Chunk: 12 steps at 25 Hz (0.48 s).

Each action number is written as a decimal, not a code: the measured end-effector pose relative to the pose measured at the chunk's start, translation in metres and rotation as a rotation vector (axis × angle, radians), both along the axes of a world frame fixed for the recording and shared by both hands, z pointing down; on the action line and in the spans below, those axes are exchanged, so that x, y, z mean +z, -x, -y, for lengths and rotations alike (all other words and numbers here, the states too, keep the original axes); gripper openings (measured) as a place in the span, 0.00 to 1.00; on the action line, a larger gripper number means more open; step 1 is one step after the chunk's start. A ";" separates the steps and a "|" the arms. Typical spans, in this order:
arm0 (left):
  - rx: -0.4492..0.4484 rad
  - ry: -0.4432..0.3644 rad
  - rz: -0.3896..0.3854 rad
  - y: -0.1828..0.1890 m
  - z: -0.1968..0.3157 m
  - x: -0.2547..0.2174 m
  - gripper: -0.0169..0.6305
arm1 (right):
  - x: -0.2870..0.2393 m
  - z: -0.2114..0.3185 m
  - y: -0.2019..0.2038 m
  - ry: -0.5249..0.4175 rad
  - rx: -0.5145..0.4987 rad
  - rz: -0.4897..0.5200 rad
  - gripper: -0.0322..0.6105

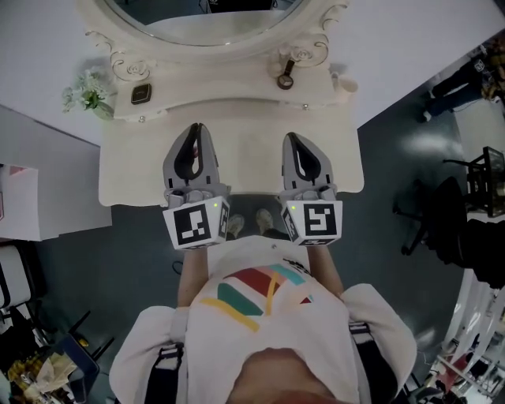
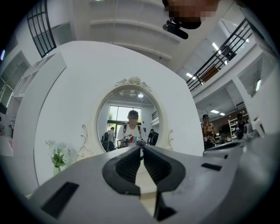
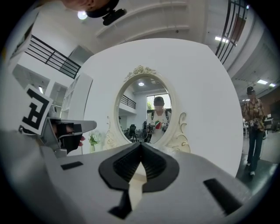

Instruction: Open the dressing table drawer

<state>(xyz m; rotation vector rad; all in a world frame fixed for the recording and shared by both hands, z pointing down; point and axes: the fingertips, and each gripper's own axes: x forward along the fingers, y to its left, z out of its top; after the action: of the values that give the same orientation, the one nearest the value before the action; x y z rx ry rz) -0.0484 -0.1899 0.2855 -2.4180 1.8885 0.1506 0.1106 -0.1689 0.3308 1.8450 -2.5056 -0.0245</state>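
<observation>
My left grey plastic gripper (image 1: 196,128) and right grey plastic gripper (image 1: 292,138) hang side by side over the smooth cream dressing table (image 1: 237,162). Their ribbed black pads are together on nothing, with a hairline slit at the left. Small round drawer knobs (image 1: 306,106) dot its raised back tier beyond my tips, below the scroll-carved oval mirror (image 1: 205,35). Dark grey floor (image 1: 387,158) lies open at the right.

Two tongs (image 1: 197,128) (image 1: 290,136), one dressing table (image 1: 245,162), one mirror (image 1: 207,17), one flower vase (image 1: 90,93).
</observation>
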 end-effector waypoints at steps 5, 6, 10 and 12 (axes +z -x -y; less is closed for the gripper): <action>0.018 -0.007 0.010 -0.003 0.004 -0.001 0.06 | 0.002 0.001 0.001 0.000 0.007 0.006 0.05; 0.021 -0.008 0.010 -0.004 0.004 -0.001 0.06 | 0.002 0.001 0.000 -0.002 0.010 0.008 0.05; 0.030 -0.008 0.010 -0.005 0.008 -0.001 0.06 | 0.001 0.004 -0.001 -0.008 0.017 0.010 0.05; 0.032 -0.008 0.008 -0.005 0.009 -0.002 0.06 | 0.001 0.006 -0.002 -0.007 0.022 0.012 0.05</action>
<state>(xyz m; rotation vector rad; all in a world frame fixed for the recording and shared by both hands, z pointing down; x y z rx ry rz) -0.0432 -0.1994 0.2839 -2.4411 1.8432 0.1493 0.1129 -0.1746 0.3318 1.8805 -2.4968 -0.0220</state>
